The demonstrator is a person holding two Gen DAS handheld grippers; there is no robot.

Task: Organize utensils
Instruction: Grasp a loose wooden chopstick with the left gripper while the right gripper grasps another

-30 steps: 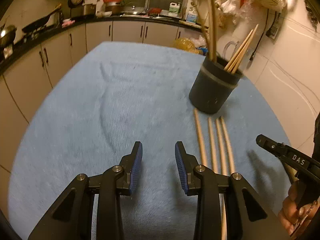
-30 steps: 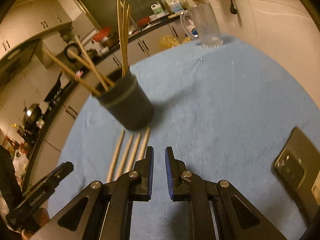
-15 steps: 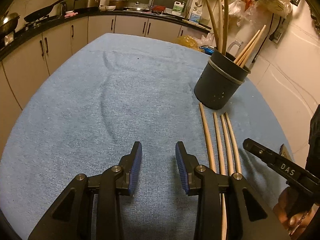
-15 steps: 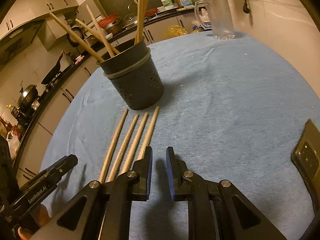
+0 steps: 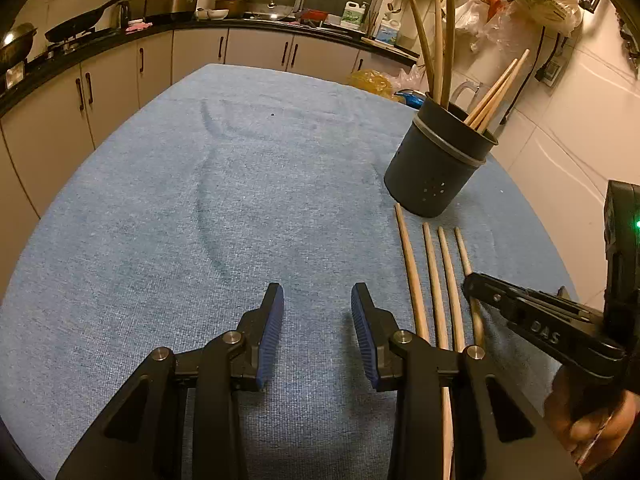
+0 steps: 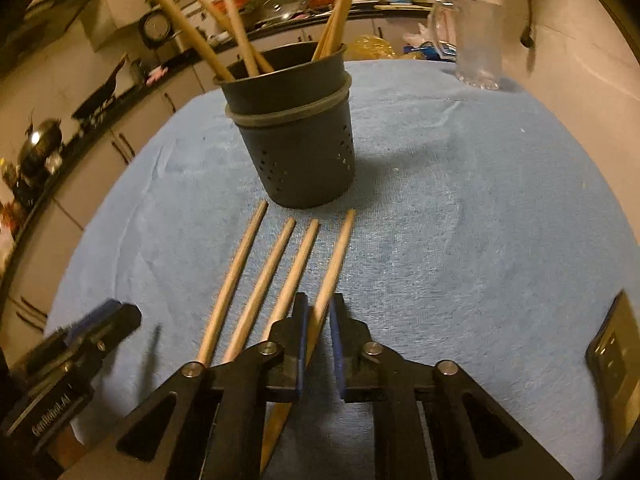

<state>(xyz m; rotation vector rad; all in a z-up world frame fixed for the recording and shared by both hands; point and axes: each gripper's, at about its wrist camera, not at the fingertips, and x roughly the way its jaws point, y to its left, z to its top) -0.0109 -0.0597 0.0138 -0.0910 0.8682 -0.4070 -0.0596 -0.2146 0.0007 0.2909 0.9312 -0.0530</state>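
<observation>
Both claws are matte black plastic with angular, triangular-cutout arms, round silver screws at the joints and ribbed blue pads lining the fingers. The left claw (image 5: pixel 317 334) carries pale "GenRobot.AI" lettering; the right claw (image 6: pixel 319 340) shows "DAS". A bare-skinned hand (image 5: pixel 584 412) grips its handle.

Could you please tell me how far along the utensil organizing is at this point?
Partly done: several chopsticks already stand in the dark holder. In hand: the right gripper straddles the rightmost chopstick on the blue cloth, not yet lifted. Left: four chopsticks lie loose; the left gripper hangs open.
</observation>
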